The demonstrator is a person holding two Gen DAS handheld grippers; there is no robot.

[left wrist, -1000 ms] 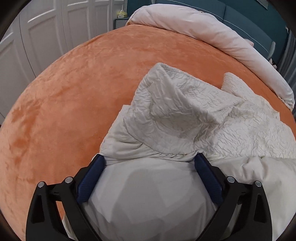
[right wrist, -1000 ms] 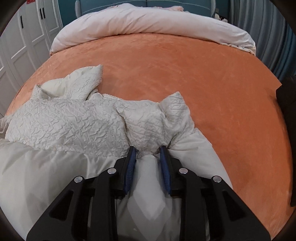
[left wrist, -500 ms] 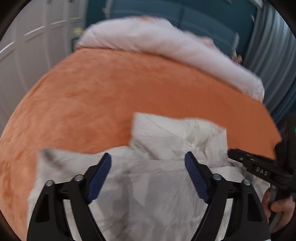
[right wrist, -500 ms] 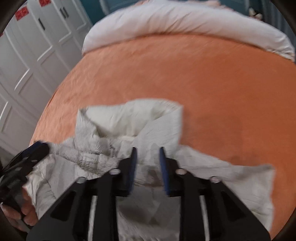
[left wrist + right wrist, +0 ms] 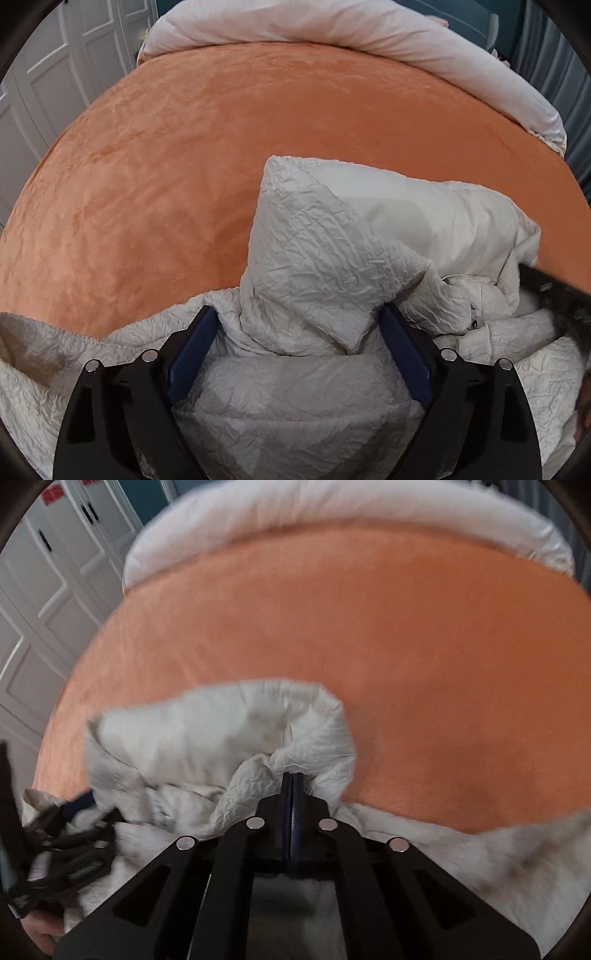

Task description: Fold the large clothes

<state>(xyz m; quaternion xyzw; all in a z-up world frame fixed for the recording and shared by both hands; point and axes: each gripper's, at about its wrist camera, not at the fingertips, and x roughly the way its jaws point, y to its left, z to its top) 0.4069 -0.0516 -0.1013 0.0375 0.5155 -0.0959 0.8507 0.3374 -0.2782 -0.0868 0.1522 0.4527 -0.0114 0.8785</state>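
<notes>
Pinching, right tongs (image 5: 291, 786): blue pads clamping together on the crinkly cream jacket (image 5: 221, 738), lower centre.
Left tongs (image 5: 295, 354): gaping wide, jacket bunching between them.

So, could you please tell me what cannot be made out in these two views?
- Left wrist: the cream garment runs under the left gripper and off the bottom edge.
- Left wrist: the right gripper is cut off by the right edge.
- Right wrist: motion blur hides what, if anything, the right gripper pinches.
</notes>
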